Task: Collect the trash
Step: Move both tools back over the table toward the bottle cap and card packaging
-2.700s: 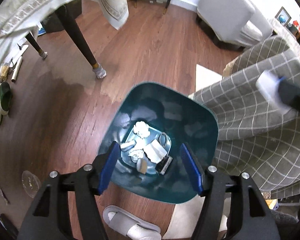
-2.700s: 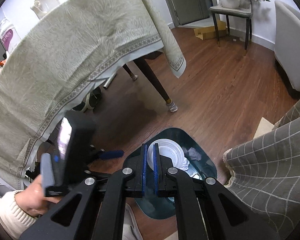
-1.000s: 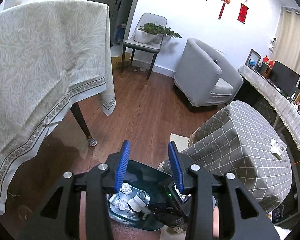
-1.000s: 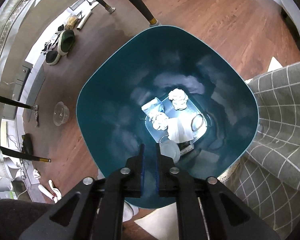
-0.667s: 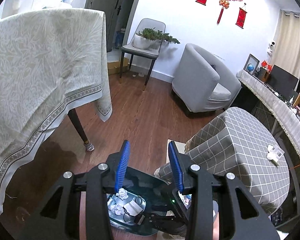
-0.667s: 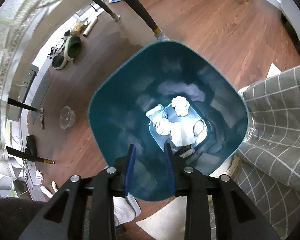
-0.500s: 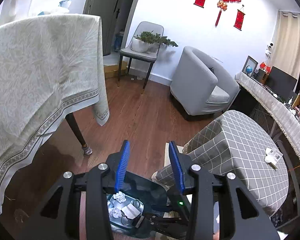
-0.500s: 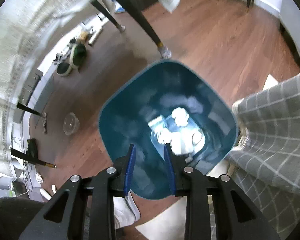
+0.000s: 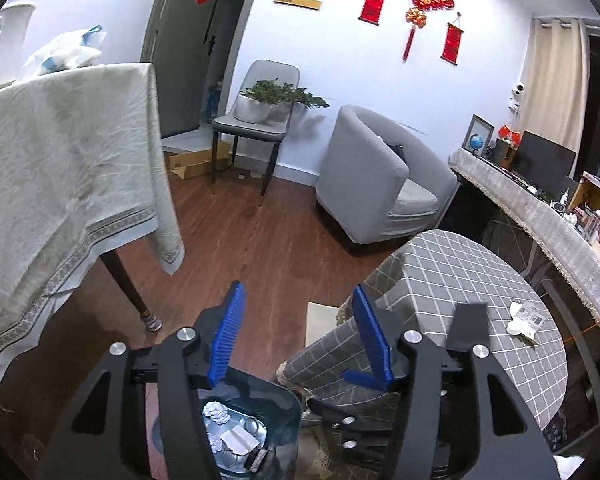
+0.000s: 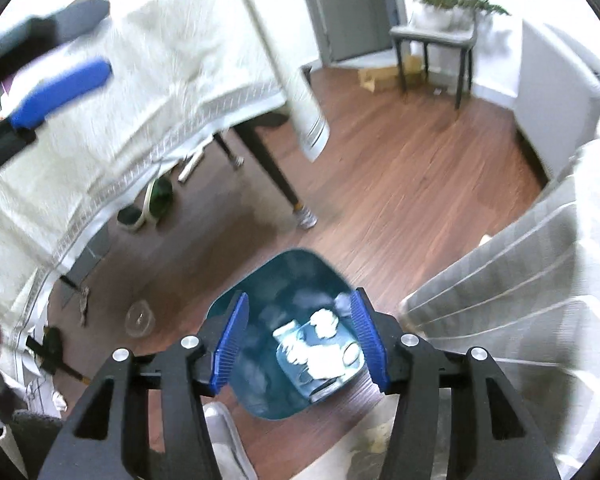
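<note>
My left gripper (image 9: 296, 336) has its fingers spread with nothing between them. The teal bin (image 10: 260, 376) sits on the floor below, crumpled paper (image 10: 324, 322) inside. My right gripper (image 10: 296, 338) hangs above it, released and empty. Next I'd go for the scraps (image 9: 524, 318) on the checked surface (image 9: 460, 276), approaching low and square.

R hand-held gripper (image 10: 298, 338) empty, blue pads wide apart, above teal bin (image 10: 276, 280) on wood floor (image 10: 400, 168). Bin bottom holds crumpled paper (image 10: 325, 321) w/ other white scraps. L hand-held gripper (image 10: 60, 84) blurred, upper left, in front of cloth-covered bench (image 10: 140, 92). Checked cloth (image 10: 520, 272) at right, just beside bin.
</note>
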Motion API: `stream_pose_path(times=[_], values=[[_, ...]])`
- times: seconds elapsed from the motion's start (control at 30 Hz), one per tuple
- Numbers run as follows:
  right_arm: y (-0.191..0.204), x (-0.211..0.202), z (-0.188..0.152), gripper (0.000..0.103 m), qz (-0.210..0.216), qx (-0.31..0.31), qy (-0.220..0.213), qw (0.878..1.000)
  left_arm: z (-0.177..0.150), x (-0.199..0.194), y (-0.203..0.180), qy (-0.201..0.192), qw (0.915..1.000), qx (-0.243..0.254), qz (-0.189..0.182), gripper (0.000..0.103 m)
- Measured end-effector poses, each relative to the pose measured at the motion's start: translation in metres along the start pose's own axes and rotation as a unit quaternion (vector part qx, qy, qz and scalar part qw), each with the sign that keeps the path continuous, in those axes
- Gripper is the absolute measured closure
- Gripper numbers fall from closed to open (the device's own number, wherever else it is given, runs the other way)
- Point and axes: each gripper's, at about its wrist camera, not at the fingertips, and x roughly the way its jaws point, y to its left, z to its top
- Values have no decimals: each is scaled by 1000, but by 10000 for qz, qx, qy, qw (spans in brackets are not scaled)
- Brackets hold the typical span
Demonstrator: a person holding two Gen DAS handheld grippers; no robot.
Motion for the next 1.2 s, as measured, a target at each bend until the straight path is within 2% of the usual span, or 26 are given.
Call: stream_pose_path(times=[0.07, 0.3, 0.47, 0.8, 1.2], values=[[-9, -14, 0, 49, -103, 11, -125, 9999, 0, 5, -10, 13, 10000, 23, -48, 37], [-47, -68, -2, 42, -622, 203, -671, 9956, -3, 19, -39, -1, 9998, 28, -174, 30], [-77, -99, -12, 36, -1051, 454, -997, 9884, -7, 36, -66, 141, 9992, 69, -361, 27], [-150, -153, -42, 29, -1956, 1156, -1371, 9641, -23, 70, -128, 473, 9954, 339, -758, 21], [-198, -201, -74, 24, -2569, 1612, -1663, 9383, -37, 102, -182, 761, 9900, 477, -1092, 20]])
